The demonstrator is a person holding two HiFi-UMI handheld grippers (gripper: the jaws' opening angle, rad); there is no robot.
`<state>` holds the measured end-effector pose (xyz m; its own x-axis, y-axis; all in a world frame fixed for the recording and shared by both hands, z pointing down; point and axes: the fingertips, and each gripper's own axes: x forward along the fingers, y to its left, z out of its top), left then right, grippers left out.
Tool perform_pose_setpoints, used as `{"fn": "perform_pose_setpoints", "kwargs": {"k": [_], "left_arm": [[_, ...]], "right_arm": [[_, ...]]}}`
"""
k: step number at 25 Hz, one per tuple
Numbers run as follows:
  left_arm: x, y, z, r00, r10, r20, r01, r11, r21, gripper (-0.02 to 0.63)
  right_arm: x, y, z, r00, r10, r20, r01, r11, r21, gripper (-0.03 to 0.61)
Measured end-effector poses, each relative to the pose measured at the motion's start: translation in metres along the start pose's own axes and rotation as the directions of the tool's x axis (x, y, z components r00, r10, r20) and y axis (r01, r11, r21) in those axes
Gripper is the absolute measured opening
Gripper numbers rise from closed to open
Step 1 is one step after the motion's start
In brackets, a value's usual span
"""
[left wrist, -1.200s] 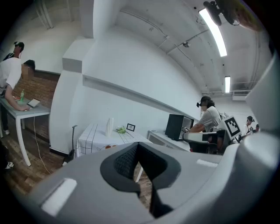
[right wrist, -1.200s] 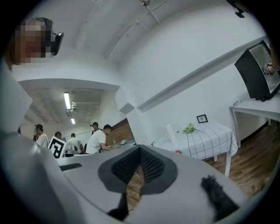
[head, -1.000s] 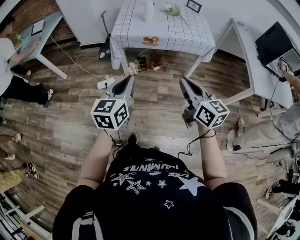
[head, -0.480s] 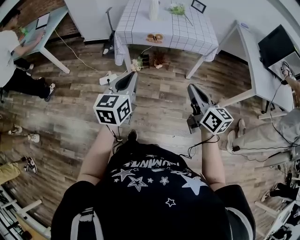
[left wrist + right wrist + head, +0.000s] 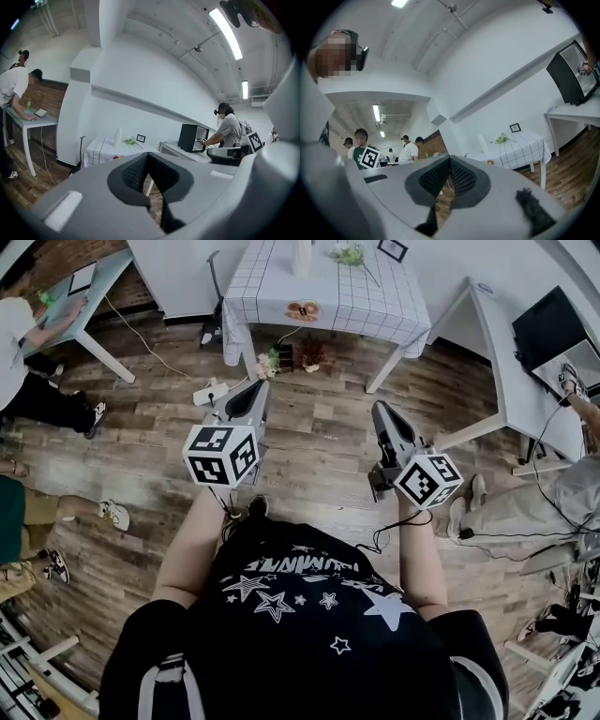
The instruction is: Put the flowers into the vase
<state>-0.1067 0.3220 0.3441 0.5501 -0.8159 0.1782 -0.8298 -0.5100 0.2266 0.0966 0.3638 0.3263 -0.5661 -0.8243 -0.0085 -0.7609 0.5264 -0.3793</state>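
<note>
The checked-cloth table [image 5: 333, 301] stands far ahead across the wooden floor. On it are a tall white vase [image 5: 302, 257] and a bunch of green-stemmed flowers [image 5: 349, 255] lying to its right. My left gripper [image 5: 251, 393] and right gripper [image 5: 382, 414] are held out over the floor, well short of the table, both shut and empty. The left gripper view shows the vase [image 5: 118, 137] and flowers [image 5: 130, 140] small beyond its closed jaws. In the right gripper view the vase [image 5: 482, 142] and flowers [image 5: 501, 138] lie right of its closed jaws.
A framed picture [image 5: 393, 249] and an orange item [image 5: 302, 310] share the table. Potted flowers [image 5: 272, 362] and a power strip [image 5: 211, 392] sit on the floor before it. White desks stand left [image 5: 89, 296] and right [image 5: 497, 362], with people at both sides.
My right gripper has drifted a little to the right and nearer to me. A person in green has walked into the left edge of the head view. The left gripper has barely moved.
</note>
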Motion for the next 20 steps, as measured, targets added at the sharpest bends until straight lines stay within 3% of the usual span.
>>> {"fn": "perform_pose_setpoints", "kwargs": {"k": [4, 10, 20], "left_arm": [[-0.002, -0.017, -0.003, 1.000, 0.008, 0.019, -0.008, 1.000, 0.023, 0.009], [-0.007, -0.039, -0.017, 1.000, 0.014, 0.007, -0.014, 0.999, 0.038, 0.008], [0.023, -0.029, -0.025, 1.000, 0.006, -0.004, -0.006, 1.000, 0.028, 0.008]], "right_arm": [[-0.020, 0.003, 0.010, 0.997, 0.056, 0.056, -0.056, 0.998, -0.004, 0.012], [-0.034, -0.009, 0.003, 0.999, 0.039, 0.031, -0.038, 0.999, -0.020, 0.012], [-0.034, -0.031, -0.002, 1.000, -0.002, 0.004, 0.002, 1.000, -0.025, 0.012]]}}
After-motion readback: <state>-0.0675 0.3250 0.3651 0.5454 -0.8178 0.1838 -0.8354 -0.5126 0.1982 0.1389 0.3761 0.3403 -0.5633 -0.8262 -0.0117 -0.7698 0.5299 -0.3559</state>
